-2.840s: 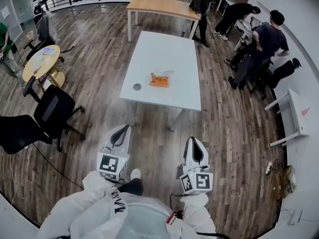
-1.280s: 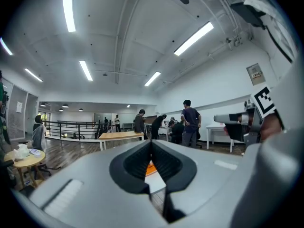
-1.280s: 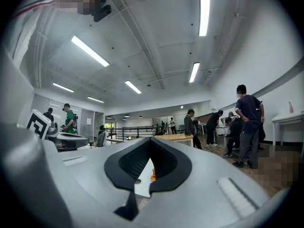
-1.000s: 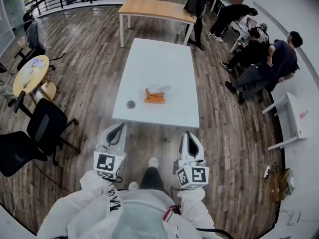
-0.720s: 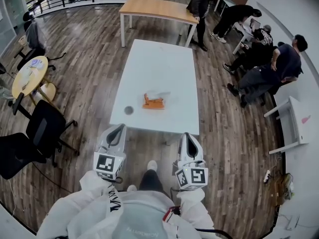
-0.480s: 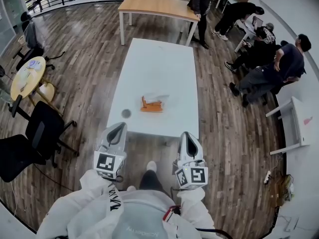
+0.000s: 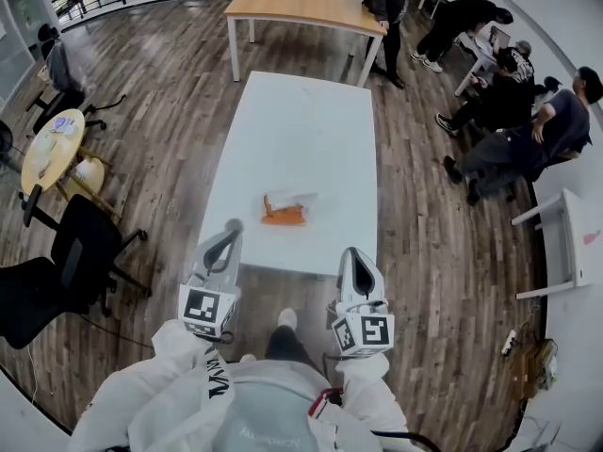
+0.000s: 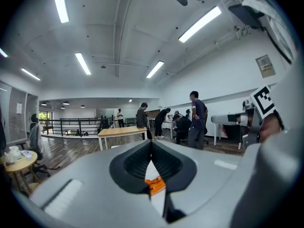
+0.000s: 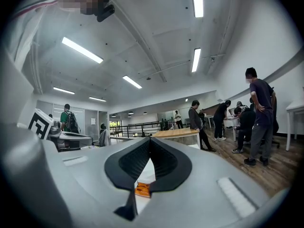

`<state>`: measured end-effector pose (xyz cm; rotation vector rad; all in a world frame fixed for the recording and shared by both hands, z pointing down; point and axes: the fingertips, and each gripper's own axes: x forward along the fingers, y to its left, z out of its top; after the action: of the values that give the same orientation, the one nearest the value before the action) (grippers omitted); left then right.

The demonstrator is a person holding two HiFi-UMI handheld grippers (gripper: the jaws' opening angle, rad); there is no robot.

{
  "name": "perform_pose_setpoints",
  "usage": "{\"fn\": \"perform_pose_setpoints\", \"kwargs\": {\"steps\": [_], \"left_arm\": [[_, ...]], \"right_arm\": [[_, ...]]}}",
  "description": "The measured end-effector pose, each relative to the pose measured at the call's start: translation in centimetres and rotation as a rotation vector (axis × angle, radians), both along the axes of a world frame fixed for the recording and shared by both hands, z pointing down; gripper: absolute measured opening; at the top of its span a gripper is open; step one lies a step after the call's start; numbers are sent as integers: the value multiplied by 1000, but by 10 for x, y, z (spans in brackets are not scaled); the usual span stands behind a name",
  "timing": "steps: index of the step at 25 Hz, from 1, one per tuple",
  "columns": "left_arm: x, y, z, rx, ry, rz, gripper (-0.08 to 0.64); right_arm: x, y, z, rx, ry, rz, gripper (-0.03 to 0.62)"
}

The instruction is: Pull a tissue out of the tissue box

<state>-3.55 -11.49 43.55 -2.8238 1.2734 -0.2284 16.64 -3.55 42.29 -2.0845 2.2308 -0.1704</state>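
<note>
Change: over the last few seconds the table [image 7: 311, 111] has drawn steadily nearer in the head view. Its near edge now sits right at the tips of my left claw [image 7: 229, 230] and right claw [image 7: 352, 254], where earlier a strip of floor lay between.

Reading: walk-up nearly finished, pull not begun.

The tissue box [image 7: 282, 215], orange, lies close to the near edge, about midway between the side edges. A white tissue [image 7: 296, 199] sticks up from it, untouched.

Pose: both claws are held out ahead, side by side and well apart, pointing roughly level toward the far edge. The box lies ahead, between their two lines.

Left claw: tips together, nothing in them. Right claw: likewise closed and empty. One must open before it can take the tissue.
</note>
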Motion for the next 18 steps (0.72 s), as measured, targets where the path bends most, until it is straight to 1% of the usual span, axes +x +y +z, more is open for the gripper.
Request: {"fn": "perform_pose_setpoints", "kwargs": {"steps": [9, 18], "left_arm": [[15, -20, 5, -20, -9, -27, 0], [27, -41, 3, -14, -7, -65, 0]], "right_arm": [[18, -27, 5, -17, -12, -26, 0], [28, -54, 1, -13, -7, -72, 0]]}}
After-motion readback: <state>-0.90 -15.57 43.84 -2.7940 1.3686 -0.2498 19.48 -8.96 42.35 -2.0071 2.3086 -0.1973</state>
